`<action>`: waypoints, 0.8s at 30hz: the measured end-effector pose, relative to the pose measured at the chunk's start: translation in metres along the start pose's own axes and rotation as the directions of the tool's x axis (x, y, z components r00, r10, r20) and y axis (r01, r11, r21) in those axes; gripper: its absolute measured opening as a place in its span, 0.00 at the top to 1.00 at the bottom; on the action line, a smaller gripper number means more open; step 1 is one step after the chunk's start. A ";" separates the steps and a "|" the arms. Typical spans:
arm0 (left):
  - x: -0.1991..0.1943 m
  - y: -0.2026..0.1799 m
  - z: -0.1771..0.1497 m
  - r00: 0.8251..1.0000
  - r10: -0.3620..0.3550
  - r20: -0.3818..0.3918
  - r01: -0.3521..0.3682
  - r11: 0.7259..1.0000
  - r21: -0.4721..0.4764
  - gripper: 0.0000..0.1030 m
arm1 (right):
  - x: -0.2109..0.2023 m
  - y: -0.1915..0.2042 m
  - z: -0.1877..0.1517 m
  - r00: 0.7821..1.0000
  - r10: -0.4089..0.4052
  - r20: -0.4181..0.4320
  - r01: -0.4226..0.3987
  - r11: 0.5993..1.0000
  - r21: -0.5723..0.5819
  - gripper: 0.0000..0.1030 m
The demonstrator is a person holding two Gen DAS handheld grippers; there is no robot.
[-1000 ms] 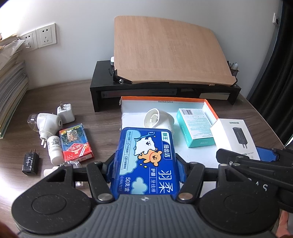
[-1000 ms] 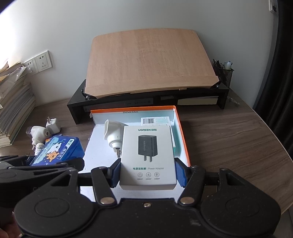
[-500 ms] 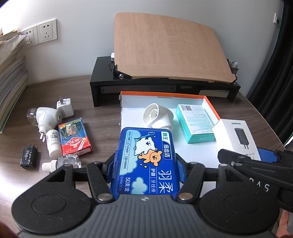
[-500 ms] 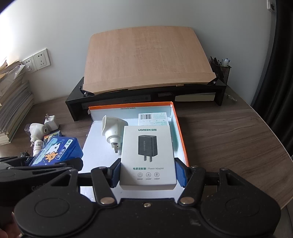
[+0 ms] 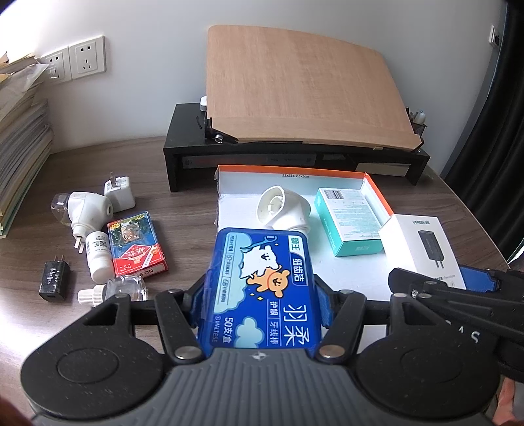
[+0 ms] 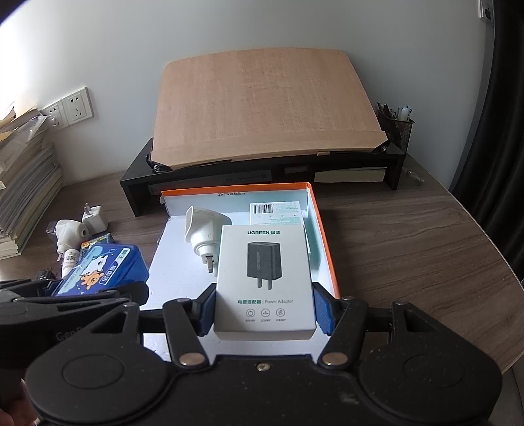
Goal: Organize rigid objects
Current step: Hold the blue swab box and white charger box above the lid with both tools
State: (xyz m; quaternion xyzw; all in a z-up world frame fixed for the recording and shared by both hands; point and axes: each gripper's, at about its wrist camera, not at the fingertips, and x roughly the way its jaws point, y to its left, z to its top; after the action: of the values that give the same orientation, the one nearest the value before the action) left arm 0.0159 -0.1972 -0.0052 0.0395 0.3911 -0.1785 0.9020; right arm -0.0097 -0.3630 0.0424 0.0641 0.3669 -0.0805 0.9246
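We see a dark wood desk (image 6: 409,236) by a white wall (image 6: 229,26); our left gripper (image 5: 262,295) grips a blue box (image 5: 262,288), our right gripper (image 6: 263,301) a white box (image 6: 263,278), above an orange tray (image 6: 322,229)

Wood desk (image 6: 409,236): orange-rimmed tray (image 6: 322,229), black riser (image 5: 294,160), card pack (image 5: 136,244).

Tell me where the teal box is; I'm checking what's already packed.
The teal box lies inside the orange-rimmed tray, at its right side in the left wrist view, between the white plug adapter and the tray's right wall.
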 end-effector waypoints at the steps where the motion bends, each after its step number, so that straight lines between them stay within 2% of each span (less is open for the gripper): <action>1: 0.000 0.000 0.000 1.000 0.000 0.000 0.000 1.000 0.001 0.39 | 0.000 0.000 0.000 1.000 0.000 0.000 0.000 1.000 0.000 0.31; 24: 0.005 -0.001 0.001 1.000 -0.004 -0.008 0.004 1.000 0.006 0.39 | 0.006 -0.002 0.002 1.000 -0.004 -0.014 0.004 1.000 0.001 0.31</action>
State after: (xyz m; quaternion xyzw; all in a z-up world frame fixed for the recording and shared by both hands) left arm 0.0192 -0.2001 -0.0078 0.0424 0.3944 -0.1813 0.8999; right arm -0.0049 -0.3654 0.0398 0.0641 0.3734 -0.0822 0.9218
